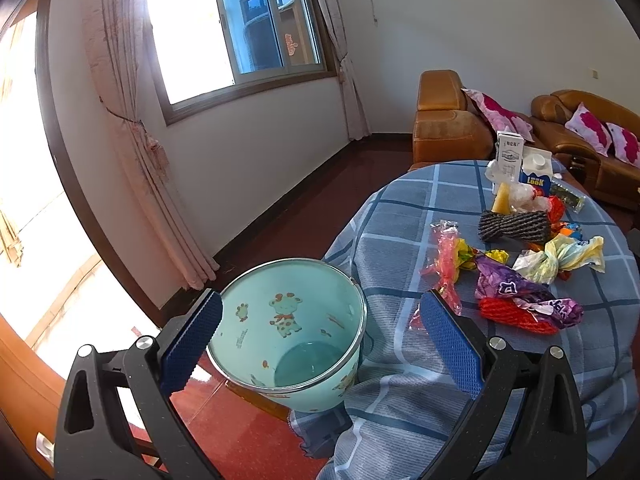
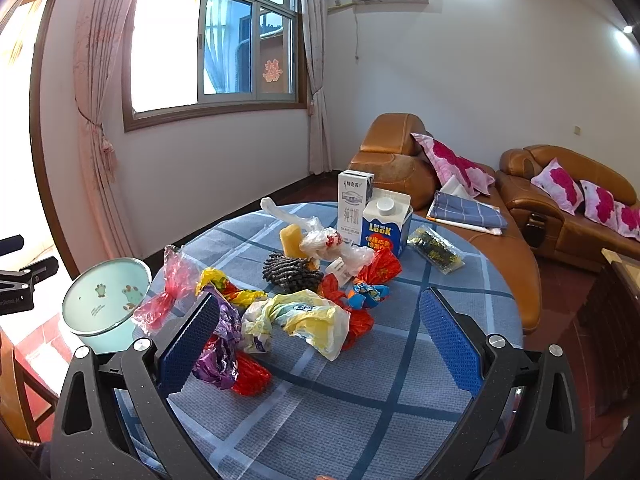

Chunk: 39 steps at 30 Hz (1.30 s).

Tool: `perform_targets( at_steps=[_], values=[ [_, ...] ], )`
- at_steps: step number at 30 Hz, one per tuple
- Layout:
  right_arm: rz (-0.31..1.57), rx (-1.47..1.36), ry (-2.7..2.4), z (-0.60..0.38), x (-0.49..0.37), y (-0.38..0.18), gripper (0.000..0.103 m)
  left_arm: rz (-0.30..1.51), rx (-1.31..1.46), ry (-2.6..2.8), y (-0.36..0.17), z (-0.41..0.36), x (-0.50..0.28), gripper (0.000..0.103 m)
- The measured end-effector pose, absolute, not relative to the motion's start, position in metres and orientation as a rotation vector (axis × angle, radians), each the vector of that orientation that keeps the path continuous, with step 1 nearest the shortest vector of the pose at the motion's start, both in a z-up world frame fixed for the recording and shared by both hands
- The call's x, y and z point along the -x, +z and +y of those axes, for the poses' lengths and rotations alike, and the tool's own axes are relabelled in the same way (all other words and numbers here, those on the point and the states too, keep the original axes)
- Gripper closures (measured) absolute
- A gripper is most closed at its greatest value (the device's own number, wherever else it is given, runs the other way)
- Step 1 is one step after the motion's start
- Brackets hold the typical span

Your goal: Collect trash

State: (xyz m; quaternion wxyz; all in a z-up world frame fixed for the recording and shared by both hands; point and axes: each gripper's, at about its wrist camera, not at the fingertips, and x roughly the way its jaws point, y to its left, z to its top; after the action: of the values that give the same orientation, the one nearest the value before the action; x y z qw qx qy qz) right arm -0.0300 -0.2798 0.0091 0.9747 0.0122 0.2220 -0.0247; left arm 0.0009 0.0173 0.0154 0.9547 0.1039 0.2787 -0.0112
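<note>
A light blue bin with cartoon animals [image 1: 288, 332] stands beside the round table, at its left edge; it also shows in the right wrist view [image 2: 105, 300]. It looks empty. Trash lies on the blue plaid tablecloth [image 2: 340, 392]: a purple wrapper [image 2: 220, 344], a yellow-white plastic bag [image 2: 304, 316], red wrappers [image 2: 250, 376], a dark scrubber [image 2: 290, 270], a yellow sponge [image 2: 292, 240], two cartons [image 2: 384, 228]. My left gripper [image 1: 320, 344] is open and empty, hovering over the bin. My right gripper [image 2: 320, 340] is open and empty, just above the bag and purple wrapper.
Brown leather sofas [image 2: 520, 204] with pink cushions stand behind the table. A window with curtains [image 2: 212, 44] is on the far wall. The floor is red-brown [image 1: 248, 432]. A wooden chair edge [image 2: 16, 392] is at the left.
</note>
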Motion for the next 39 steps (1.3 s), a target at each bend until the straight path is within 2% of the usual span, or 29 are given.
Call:
perform_targets(
  at_steps=[39],
  values=[
    [0.448,-0.027,-0.055,-0.2813,0.0299,0.0063,0.005,0.564,-0.21,-0.007,0.0174,0.0208,-0.0024,0.006]
  ],
)
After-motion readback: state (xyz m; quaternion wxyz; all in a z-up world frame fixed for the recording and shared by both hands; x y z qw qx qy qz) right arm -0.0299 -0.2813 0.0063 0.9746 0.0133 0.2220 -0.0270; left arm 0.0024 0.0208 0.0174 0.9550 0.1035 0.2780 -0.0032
